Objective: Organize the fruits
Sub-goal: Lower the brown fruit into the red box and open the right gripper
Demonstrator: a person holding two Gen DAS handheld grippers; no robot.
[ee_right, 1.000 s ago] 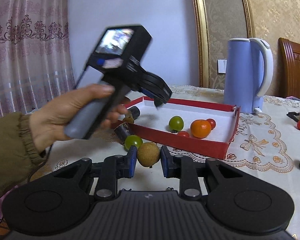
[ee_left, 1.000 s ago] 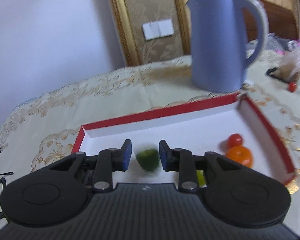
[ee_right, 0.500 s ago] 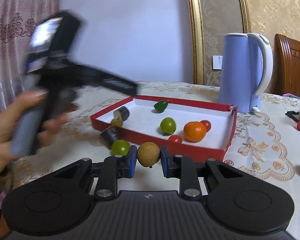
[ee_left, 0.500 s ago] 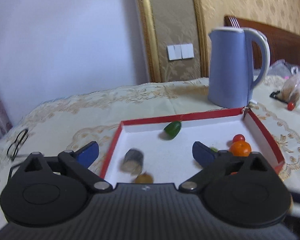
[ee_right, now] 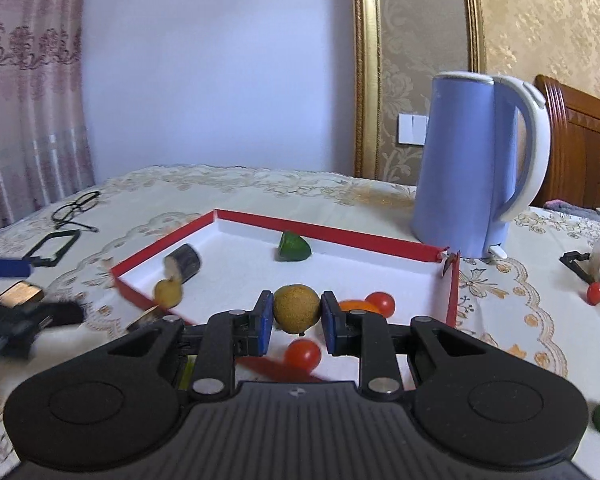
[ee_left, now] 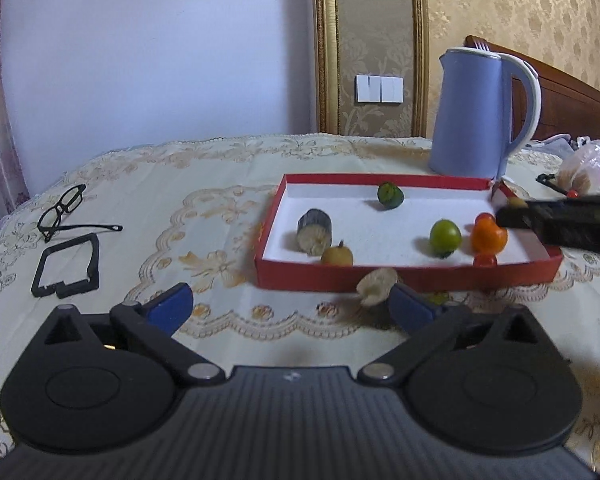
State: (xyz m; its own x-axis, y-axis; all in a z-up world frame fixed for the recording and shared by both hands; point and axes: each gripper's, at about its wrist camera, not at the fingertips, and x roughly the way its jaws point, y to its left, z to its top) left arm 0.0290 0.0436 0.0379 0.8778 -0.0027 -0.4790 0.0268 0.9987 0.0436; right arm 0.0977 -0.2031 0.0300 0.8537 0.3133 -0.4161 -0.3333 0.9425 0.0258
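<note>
Left wrist view: a blue electric kettle [ee_left: 474, 116] stands just behind the red-walled tray [ee_left: 380, 278]; black eyeglasses [ee_left: 62, 210] and a black square frame [ee_left: 66, 266] lie well to its left on the cream embroidered tablecloth [ee_left: 220, 168]. A cut pale-faced piece [ee_left: 376, 286] lies outside the tray's near wall, just ahead of the left gripper [ee_left: 290, 308], whose jaws are opening, wide apart, with nothing between them. Room: lilac wall, gilt moulding, patterned wallpaper, wall switch [ee_left: 379, 89], pink curtain at the far left.

Right wrist view: the right gripper [ee_right: 294, 322] is clamped on a round, rough, tan-brown fruit [ee_right: 296, 307], held over the tray's near part. Inside the tray lie a green piece [ee_right: 293, 247] by the far wall, a dark-skinned cut cylinder [ee_right: 183, 263], a small yellowish fruit [ee_right: 167, 293], an orange [ee_right: 350, 306], and two cherry tomatoes [ee_right: 381, 303] [ee_right: 303, 354]. Another tomato [ee_right: 595, 292] lies on the cloth at right.
</note>
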